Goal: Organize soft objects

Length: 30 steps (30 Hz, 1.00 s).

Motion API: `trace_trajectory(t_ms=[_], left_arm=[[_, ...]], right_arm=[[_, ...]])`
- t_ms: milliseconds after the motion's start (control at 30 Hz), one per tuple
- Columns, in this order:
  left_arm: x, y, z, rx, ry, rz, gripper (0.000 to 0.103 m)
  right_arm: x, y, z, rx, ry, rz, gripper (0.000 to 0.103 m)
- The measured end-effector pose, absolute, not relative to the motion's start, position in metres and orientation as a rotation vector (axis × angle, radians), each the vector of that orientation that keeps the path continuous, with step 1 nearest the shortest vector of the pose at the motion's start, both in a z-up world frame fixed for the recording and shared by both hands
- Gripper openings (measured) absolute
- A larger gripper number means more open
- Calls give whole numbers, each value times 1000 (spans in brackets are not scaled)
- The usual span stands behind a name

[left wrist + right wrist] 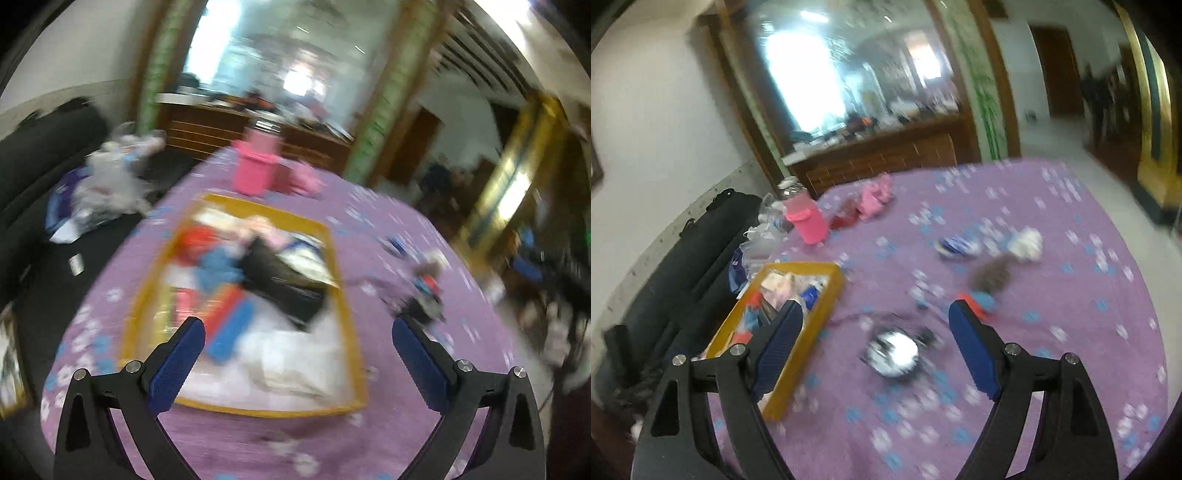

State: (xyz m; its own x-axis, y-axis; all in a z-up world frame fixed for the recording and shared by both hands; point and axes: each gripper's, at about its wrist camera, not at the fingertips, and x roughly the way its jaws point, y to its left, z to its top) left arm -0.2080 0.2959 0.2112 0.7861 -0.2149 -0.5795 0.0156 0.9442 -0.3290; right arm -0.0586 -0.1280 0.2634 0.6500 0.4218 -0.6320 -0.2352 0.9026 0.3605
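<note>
The right gripper (875,325) stands wide open with nothing between its blue pads, above the purple flowered tablecloth (1052,332). The loose soft items lie ahead of it and slightly to its right: a small red-and-blue cloth piece (979,301) just beyond its right fingertip, a brown fuzzy lump (991,275) past that, then a white fluffy ball (1028,242) and a blue-and-white striped roll (956,246) farther off. Motion blur hides their long axes.

The yellow-rimmed rectangular tray (812,314), already holding mixed fabrics, lies to this gripper's left, long axis running away from the viewer.

The left gripper (298,339) is also fully open and empty, poised directly over the tray (354,354). The right gripper is therefore judged nearer to the loose items.
</note>
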Motion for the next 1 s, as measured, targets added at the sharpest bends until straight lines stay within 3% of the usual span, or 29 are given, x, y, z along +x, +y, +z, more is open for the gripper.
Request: trace_trajectory(t_ms=[133,400,800,1000], left_arm=[[-198,256,245,-240,673,-177,102],[-248,243,397,-266,378,-233,103],[-393,254,522,-280,56,-215,103],[-483,282,619,-97,-199,200,103]], right_arm=[[-79,-192,310,185,698,218,82],[-148,-275,465,155,461,66,82],[-277,-338,597,81,269,-325,82],[-351,-354,698,-156,232,-747,82]])
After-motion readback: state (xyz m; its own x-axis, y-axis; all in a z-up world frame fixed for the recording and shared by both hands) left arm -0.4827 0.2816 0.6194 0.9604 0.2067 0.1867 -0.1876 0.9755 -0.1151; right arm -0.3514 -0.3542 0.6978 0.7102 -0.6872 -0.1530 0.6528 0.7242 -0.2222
